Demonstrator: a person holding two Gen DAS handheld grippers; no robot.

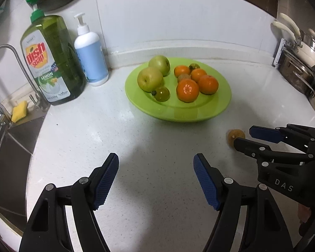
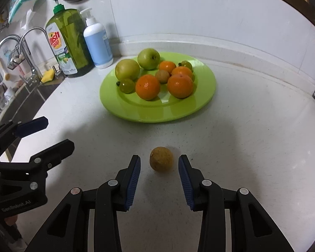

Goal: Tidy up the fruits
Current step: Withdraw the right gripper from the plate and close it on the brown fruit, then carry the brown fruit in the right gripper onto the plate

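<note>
The left gripper point(image 1: 155, 166) tilts down over the bare white counter point(image 1: 157, 189), its jaws wide with nothing between them. The right gripper point(image 2: 159, 166) tilts down too, jaws partly apart. A small brown fruit point(image 2: 161, 158) sits on the counter between its tips, not touched. The green plate point(image 2: 157, 113) of fruit lies farther back. In the left view, the right gripper hides part of the brown fruit.

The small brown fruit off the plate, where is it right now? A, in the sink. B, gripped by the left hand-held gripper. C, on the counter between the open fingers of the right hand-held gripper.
C: the small brown fruit sits on the counter, untouched between the right hand-held gripper fingers.
</note>
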